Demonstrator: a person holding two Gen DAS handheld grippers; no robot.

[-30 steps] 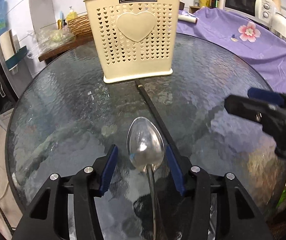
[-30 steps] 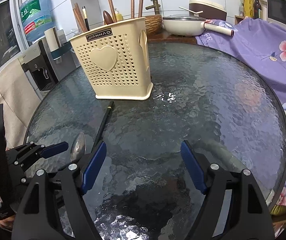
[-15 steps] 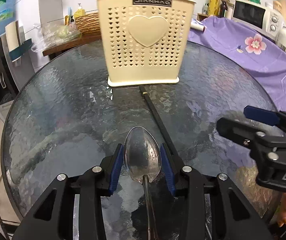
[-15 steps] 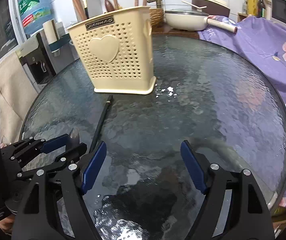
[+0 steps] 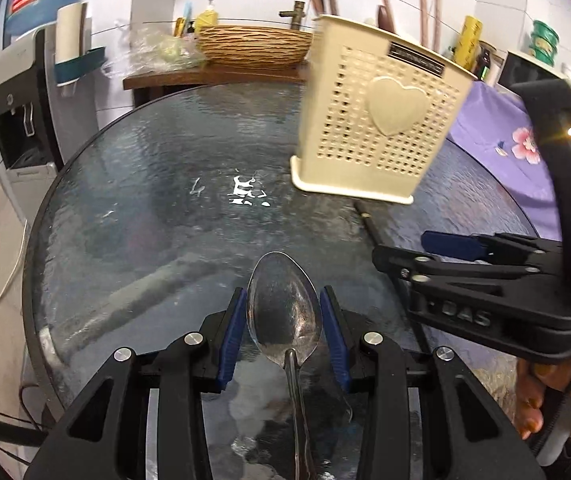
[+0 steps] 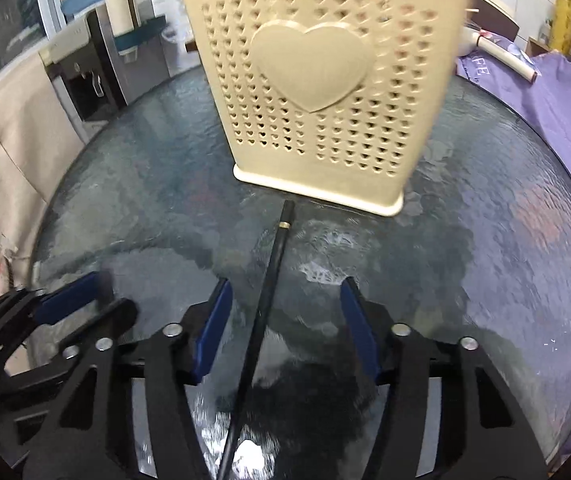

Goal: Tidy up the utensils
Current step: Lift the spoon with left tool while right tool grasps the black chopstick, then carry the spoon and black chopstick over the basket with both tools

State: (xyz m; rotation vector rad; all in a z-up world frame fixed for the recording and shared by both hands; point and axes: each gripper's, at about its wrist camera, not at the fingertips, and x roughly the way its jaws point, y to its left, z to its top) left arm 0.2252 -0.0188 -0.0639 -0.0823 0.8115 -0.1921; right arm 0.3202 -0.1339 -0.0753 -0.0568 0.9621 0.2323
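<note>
My left gripper [image 5: 283, 312] is shut on a metal spoon [image 5: 284, 312], its bowl pointing forward between the blue pads, above the glass table [image 5: 145, 200]. A cream perforated utensil holder [image 5: 381, 120] with a heart stands at the back right; it also fills the right wrist view [image 6: 317, 100]. A black chopstick [image 6: 265, 300] lies on the glass from the holder's base back between the fingers of my open right gripper [image 6: 285, 320]. The right gripper also shows in the left wrist view [image 5: 465, 264].
A wicker basket [image 5: 253, 44] and bottles sit on a wooden shelf behind the table. A purple flowered cloth [image 5: 505, 140] covers the counter at right. A water dispenser [image 6: 97, 60] stands at left. Wooden utensils stick up from the holder.
My left gripper closed on the spoon and lifted it, swinging left. My right gripper moved left and forward, so the black chopstick now lies between its open fingers.
</note>
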